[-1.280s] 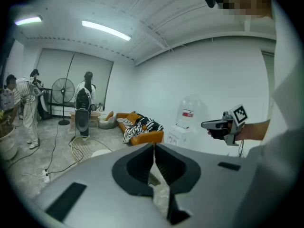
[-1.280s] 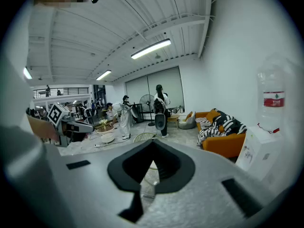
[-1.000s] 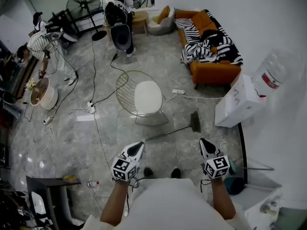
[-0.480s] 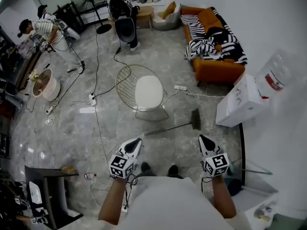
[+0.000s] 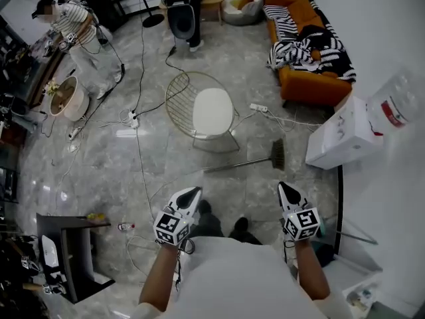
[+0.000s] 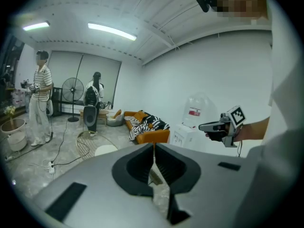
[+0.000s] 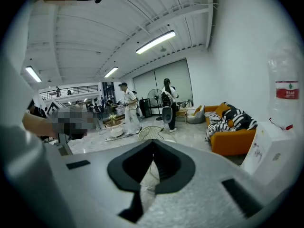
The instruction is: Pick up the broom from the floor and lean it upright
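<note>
Broom (image 5: 242, 163) lies flat on floor (image 5: 99, 178), just fwd of my feet, bristle end to the right, near wire chair (image 5: 211, 111). My L gripper (image 5: 191, 193) and R gripper (image 5: 285, 189) hover short of it, no contact. Fingers closed on both, nothing btwn.

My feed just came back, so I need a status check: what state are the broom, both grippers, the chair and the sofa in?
Broom: lying flat on the floor, not picked up yet.
Left gripper: shut, nothing between its jaws.
Right gripper: shut, nothing between its jaws.
Chair: upright, seat bare.
Sofa: striped blanket heaped on it.
</note>
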Tool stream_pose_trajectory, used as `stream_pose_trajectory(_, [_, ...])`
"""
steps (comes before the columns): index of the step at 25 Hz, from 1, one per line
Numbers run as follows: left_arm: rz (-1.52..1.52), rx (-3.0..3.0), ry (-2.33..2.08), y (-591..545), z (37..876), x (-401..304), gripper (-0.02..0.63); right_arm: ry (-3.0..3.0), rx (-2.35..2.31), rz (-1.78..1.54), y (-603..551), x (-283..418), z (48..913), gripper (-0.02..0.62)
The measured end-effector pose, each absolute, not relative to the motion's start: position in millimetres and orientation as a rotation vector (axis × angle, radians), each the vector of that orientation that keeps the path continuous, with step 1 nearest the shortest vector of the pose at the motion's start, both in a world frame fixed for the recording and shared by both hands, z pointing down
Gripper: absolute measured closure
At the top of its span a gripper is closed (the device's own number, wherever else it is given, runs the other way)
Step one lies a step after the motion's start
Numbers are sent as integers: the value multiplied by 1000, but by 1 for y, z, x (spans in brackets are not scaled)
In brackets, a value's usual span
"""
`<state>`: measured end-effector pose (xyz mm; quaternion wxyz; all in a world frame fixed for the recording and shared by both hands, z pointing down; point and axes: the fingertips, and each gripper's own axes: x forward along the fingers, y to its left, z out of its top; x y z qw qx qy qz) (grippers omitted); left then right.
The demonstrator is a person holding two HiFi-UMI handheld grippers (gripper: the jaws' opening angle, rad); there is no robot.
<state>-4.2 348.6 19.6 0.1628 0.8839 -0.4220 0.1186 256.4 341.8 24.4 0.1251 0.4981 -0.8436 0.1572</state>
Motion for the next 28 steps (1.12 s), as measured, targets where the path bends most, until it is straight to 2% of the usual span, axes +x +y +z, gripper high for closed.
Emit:
stream_pose_trajectory(17, [457, 2590, -935, 206, 82, -68, 592, -2266, 1533, 546, 244, 173, 65, 591])
stream_pose_trajectory(28, [504, 2589, -779, 147, 160, -72, 592, -2156, 1526, 630, 198, 142, 132, 589])
